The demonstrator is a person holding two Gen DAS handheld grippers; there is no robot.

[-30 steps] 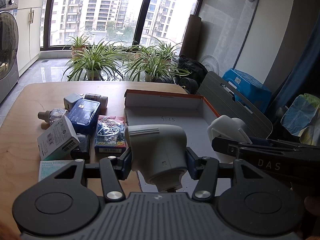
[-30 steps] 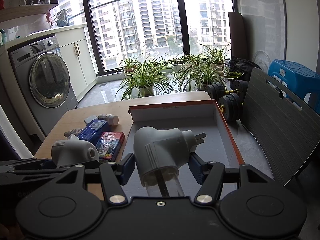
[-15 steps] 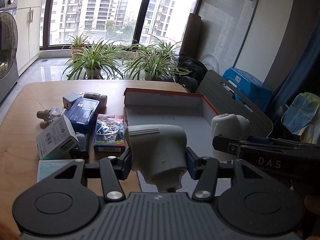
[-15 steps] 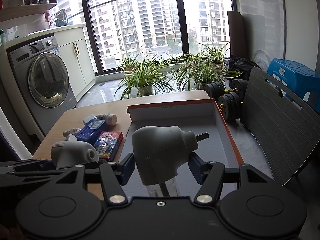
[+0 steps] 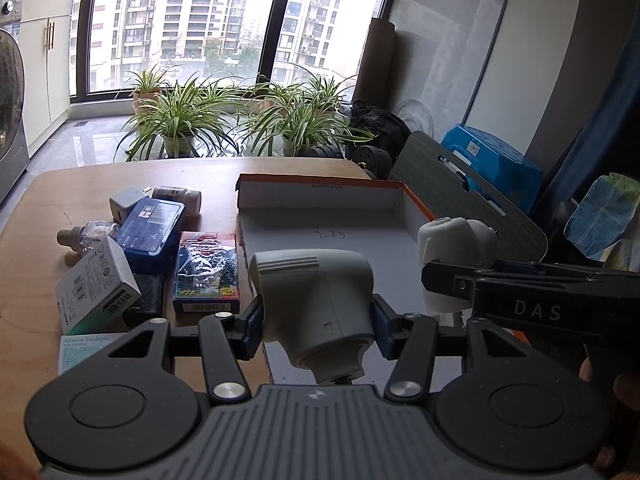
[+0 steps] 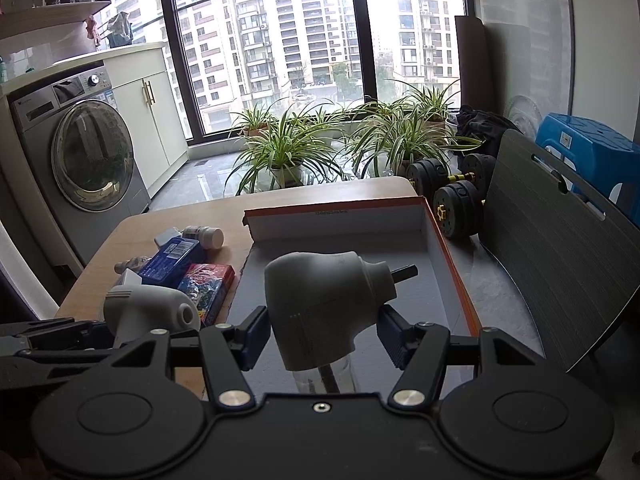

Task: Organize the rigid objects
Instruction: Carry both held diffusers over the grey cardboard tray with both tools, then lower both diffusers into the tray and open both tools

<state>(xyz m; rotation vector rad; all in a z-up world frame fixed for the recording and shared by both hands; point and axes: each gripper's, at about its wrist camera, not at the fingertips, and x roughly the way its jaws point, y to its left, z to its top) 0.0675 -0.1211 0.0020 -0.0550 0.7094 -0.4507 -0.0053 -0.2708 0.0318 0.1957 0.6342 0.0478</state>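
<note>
Right grey tool [image 6: 324, 312] tilted further, left hand-held gripper [image 5: 318, 320] unchanged

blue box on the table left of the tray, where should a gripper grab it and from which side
Grip the blue box across its two long edges, coming down from above. It lies flat with its broad lid up, partly overlapping other items. A white carton leans against its near end and a bottle sits at its far end, so end-on approaches look crowded.

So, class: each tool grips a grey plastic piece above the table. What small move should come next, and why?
Probably lower the right tool and set its grey piece with the black shaft down into the orange-edged box. It already hangs over the box's bare floor. The left tool holds its own grey piece at the box's near left edge, so that could follow.
</note>
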